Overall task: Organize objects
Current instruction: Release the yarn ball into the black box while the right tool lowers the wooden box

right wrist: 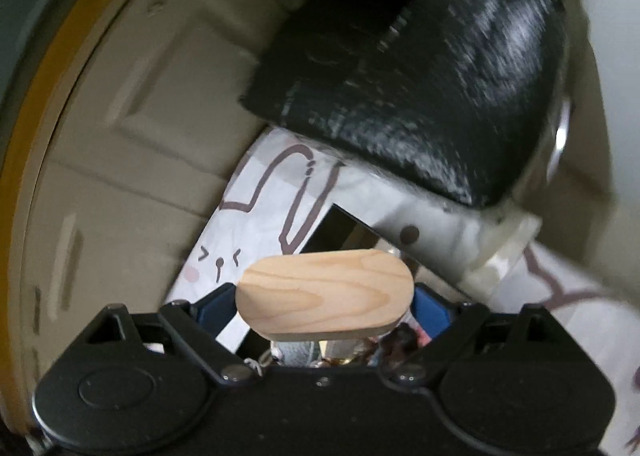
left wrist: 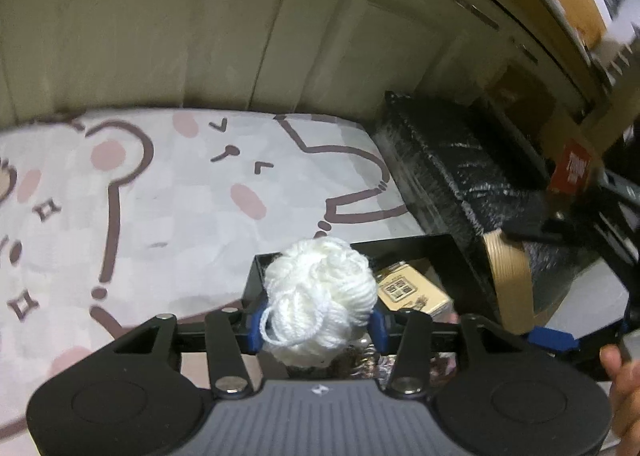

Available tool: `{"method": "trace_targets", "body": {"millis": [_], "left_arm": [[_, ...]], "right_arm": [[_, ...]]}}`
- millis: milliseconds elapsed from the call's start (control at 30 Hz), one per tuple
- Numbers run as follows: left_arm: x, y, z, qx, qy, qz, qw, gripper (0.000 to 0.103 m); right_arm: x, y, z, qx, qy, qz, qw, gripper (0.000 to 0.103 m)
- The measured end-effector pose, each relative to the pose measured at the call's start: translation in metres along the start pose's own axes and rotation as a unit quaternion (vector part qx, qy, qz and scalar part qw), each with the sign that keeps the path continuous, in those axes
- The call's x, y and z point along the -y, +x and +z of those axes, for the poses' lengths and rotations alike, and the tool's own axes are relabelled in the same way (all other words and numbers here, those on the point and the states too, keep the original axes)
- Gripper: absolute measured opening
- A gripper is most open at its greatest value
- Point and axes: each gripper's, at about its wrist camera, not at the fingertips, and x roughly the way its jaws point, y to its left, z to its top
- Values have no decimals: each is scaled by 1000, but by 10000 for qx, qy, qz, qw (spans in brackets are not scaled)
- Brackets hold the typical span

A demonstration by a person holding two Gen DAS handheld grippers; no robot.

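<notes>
left claw (left wrist: 318,326) clamps white yarn ball (left wrist: 320,296) above black box (left wrist: 456,256) | right claw (right wrist: 324,306) clamps wooden block (right wrist: 324,292)

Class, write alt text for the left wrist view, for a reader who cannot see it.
The left tongs grip a ball of white yarn above an open black box that holds a small tan carton. The box sits on a bedsheet printed with cartoon bears, beside a shiny black bundle.

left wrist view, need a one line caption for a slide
Left gripper holds a ball of white yarn above an open black box on a cartoon-print bedsheet.
</notes>
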Motion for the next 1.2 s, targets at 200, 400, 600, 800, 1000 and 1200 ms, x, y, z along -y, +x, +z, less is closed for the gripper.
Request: {"method": "trace_targets", "body": {"millis": [200,400,600,800,1000,1200], "left_arm": [[2,5,-1,-157,243,58,9996,78],[-1,0,5,-112,151,92,9998,74],[-9,-7,12,-207,-4,114,9997,57],[-10,2,9,-462,200,423,9978,56],[-8,21,-3,-800,583,802,9919,55],[-12,24,-7,-862,594,846,9909,55]], "right_arm": [[16,21,2,-230,768,-209,9966,95],[15,15,9,-149,559,-300,9979,97],[-11,1,14,160,-972,-458,9941,79],[-21,2,10,175,-1563,-565,9859,64],[-26,7,7,248,-2016,-712,9766,37],[-36,15,2,376,-2604,-691,9623,30]]}}
